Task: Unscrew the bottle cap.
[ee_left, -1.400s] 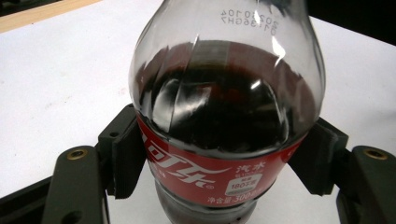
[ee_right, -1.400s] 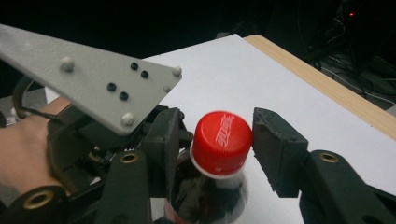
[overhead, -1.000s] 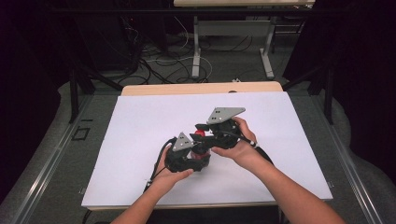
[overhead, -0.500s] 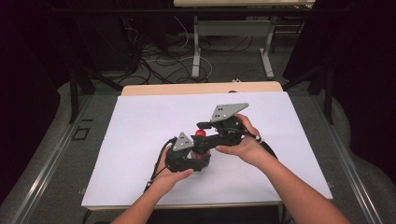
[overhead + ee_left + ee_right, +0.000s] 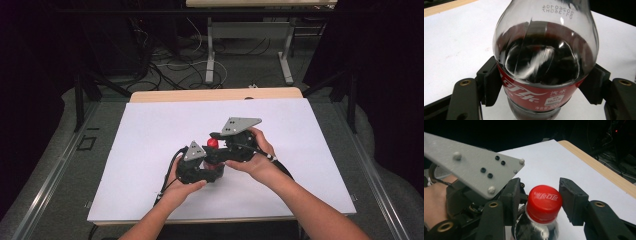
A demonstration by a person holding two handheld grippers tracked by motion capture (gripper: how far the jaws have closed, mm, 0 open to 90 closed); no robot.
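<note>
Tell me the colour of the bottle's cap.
Red, with white lettering on top; the cap shows best in the right gripper view.

A wooden-edged table [image 5: 215, 94] carries a white sheet [image 5: 150, 135] across nearly its whole top; a cola bottle [image 5: 544, 62] stands on the sheet, directly between the left gripper [image 5: 199, 162]'s jaws.

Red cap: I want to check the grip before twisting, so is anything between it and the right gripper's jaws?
No. In the right gripper view the red cap sits between the right gripper jaws; a bare gap shows beside the right-hand pad.
</note>
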